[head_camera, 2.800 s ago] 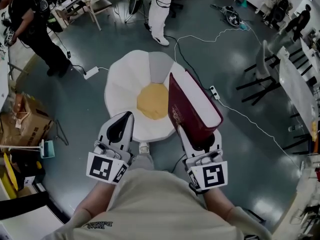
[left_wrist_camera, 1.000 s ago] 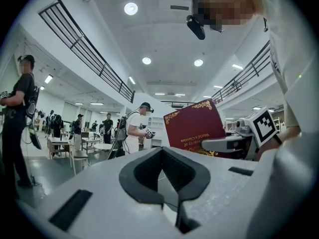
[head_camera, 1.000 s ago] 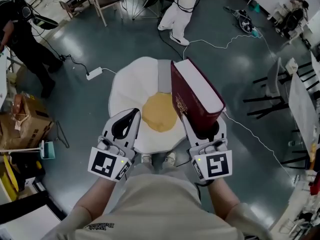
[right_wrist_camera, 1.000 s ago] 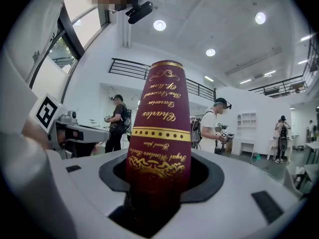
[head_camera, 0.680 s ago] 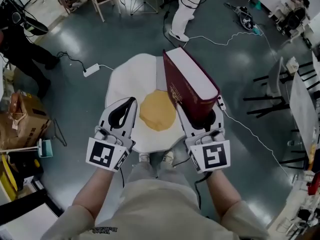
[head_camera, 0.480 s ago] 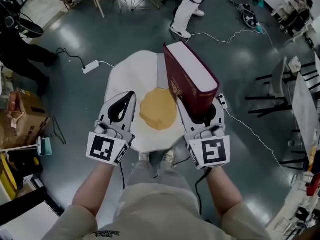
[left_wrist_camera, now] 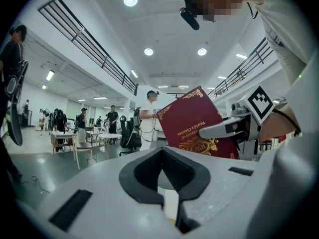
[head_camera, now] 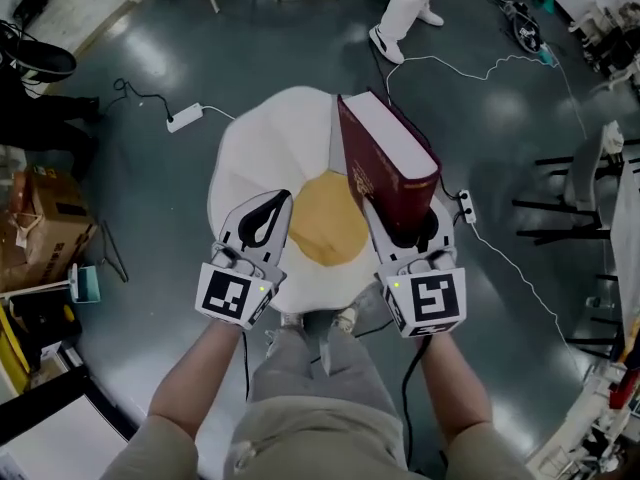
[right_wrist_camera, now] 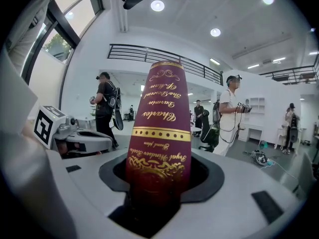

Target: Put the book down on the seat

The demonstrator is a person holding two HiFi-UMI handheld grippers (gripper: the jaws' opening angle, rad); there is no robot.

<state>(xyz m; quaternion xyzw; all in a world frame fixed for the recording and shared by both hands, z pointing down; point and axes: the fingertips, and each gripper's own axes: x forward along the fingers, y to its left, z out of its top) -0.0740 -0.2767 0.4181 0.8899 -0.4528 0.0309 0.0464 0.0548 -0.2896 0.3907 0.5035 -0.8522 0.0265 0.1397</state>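
Observation:
A thick maroon book (head_camera: 385,168) with gold lettering and a white page block stands on edge above the right side of the seat (head_camera: 250,158). The seat is a round white cushion with a yellow centre (head_camera: 320,218). My right gripper (head_camera: 405,230) is shut on the book's near end; in the right gripper view the spine (right_wrist_camera: 159,128) rises from between the jaws of the right gripper (right_wrist_camera: 160,180). My left gripper (head_camera: 268,218) hovers over the seat's near left part, shut and holding nothing. The left gripper view shows that left gripper (left_wrist_camera: 164,178) with the book (left_wrist_camera: 197,123) off to its right.
A person in white (head_camera: 410,13) stands beyond the seat. White cables (head_camera: 480,63) and a power strip (head_camera: 185,118) lie on the grey floor. A cardboard box (head_camera: 40,228) sits at the left and black-legged furniture (head_camera: 590,178) at the right. My own feet (head_camera: 310,323) are at the seat's near edge.
Both grippers and the book have come down toward the seat, which now looks larger below them. The grip on the book is unchanged. The person in white has shifted to the upper right.

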